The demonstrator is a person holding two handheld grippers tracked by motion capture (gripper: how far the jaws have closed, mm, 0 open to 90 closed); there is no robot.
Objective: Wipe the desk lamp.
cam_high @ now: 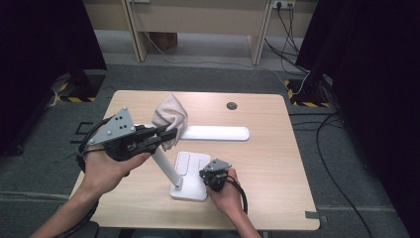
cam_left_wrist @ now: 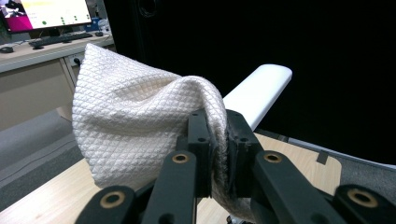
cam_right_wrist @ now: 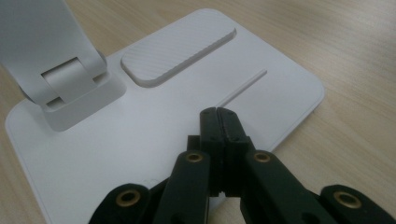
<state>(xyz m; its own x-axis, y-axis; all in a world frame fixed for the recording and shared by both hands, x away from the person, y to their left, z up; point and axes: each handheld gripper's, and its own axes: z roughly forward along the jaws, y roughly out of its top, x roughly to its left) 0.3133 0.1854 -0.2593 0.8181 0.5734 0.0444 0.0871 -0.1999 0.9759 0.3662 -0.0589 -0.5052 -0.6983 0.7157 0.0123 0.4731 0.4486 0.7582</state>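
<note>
Cream quilted cloth [cam_left_wrist: 135,126], bunched, pinched by left gripper [cam_left_wrist: 218,140] against the lamp [cam_high: 213,133]; right gripper [cam_right_wrist: 219,122] closed, empty, on its base [cam_right_wrist: 154,140].

The left gripper [cam_high: 166,135] sits raised above the table, held level and pointing to the high view's right, its jaws pinched tight on a fold of cloth [cam_left_wrist: 140,121] (the black fingertips [cam_left_wrist: 200,135] press in from both sides). The right gripper [cam_right_wrist: 219,116] points steeply down with its jaws fully closed on nothing. Both forearms enter from the bottom edge.
</note>
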